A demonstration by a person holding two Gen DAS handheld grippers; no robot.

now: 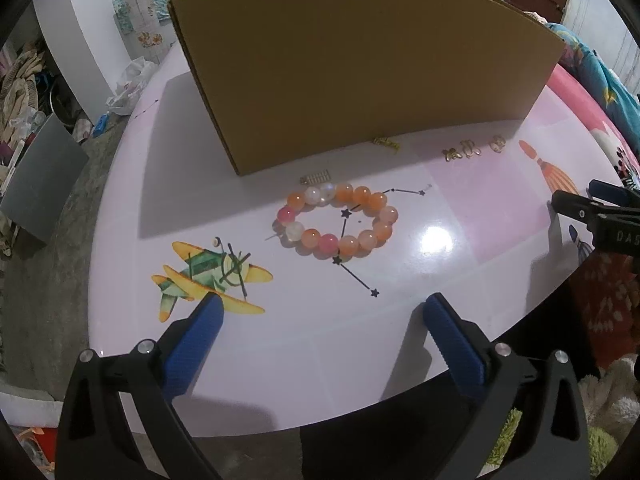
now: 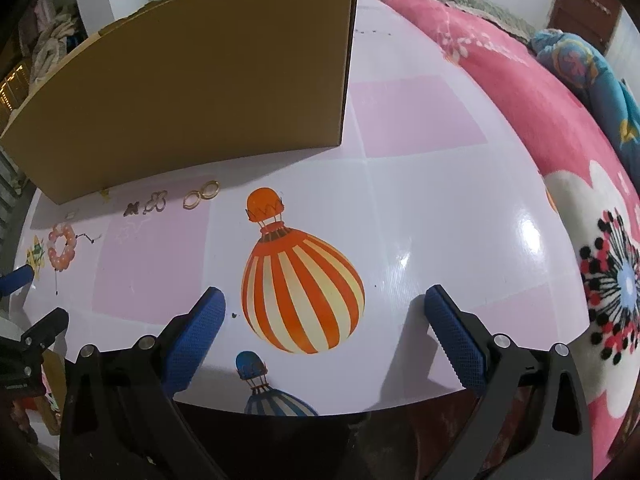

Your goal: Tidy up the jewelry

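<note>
I read one marking only: the pale letters "DAS", cut off by the frame edge, on the black body of the right gripper [image 1: 570,204] at the right edge of the left wrist view. I find no other legible text in either view.

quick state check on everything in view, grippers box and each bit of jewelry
left gripper: open, empty, above the table
right gripper: open, empty
cardboard box: upright on the table, inside hidden
bead bracelet: flat on the table, outside the box, untouched
gold rings: two, flat by the box, side by side
butterfly pieces: loose on the table, in front of the box
small gold clasp: flat between box and bracelet
</note>
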